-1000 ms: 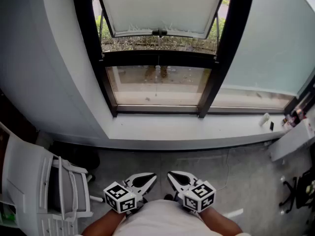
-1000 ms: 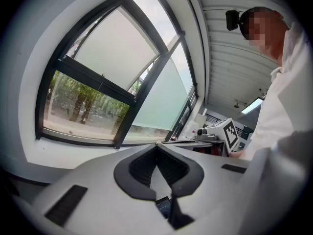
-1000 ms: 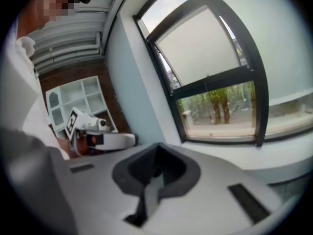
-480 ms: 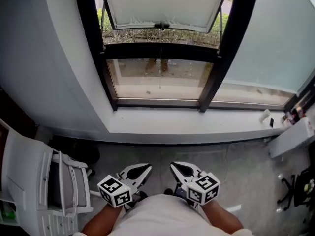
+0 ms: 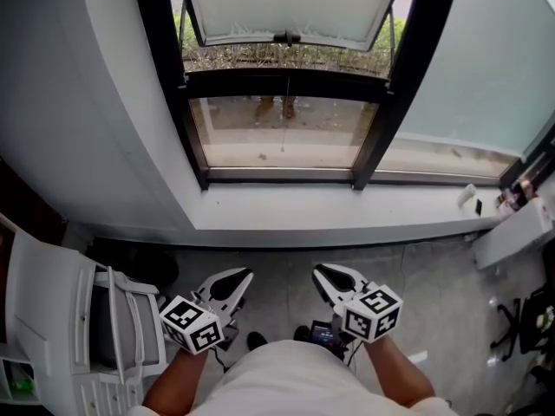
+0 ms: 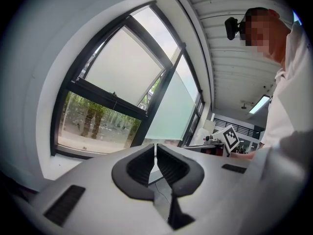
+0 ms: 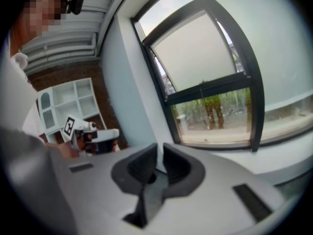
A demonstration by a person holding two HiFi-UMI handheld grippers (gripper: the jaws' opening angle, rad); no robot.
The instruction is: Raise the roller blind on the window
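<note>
The pale roller blind (image 5: 286, 3) covers the upper part of the black-framed window, and its bottom bar with a small dark handle (image 5: 286, 37) hangs above the lower pane. A thin cord (image 5: 284, 115) dangles below the handle. The blind also shows in the left gripper view (image 6: 122, 62) and in the right gripper view (image 7: 195, 53). My left gripper (image 5: 247, 273) and right gripper (image 5: 317, 269) are low, close to my body, over the grey floor and far from the window. Both are shut with nothing between their jaws (image 6: 155, 146) (image 7: 159, 146).
A white window sill (image 5: 347, 219) runs below the glass, with small items (image 5: 473, 204) at its right end. A white shelf unit (image 5: 52, 319) stands at the left. At the right are a white desk edge (image 5: 520, 237) and a black office chair (image 5: 525, 328).
Both grippers have drifted apart, the left one down and to the left, the right one to the right. The window sits slightly higher in the head view. Jaws stay shut.
</note>
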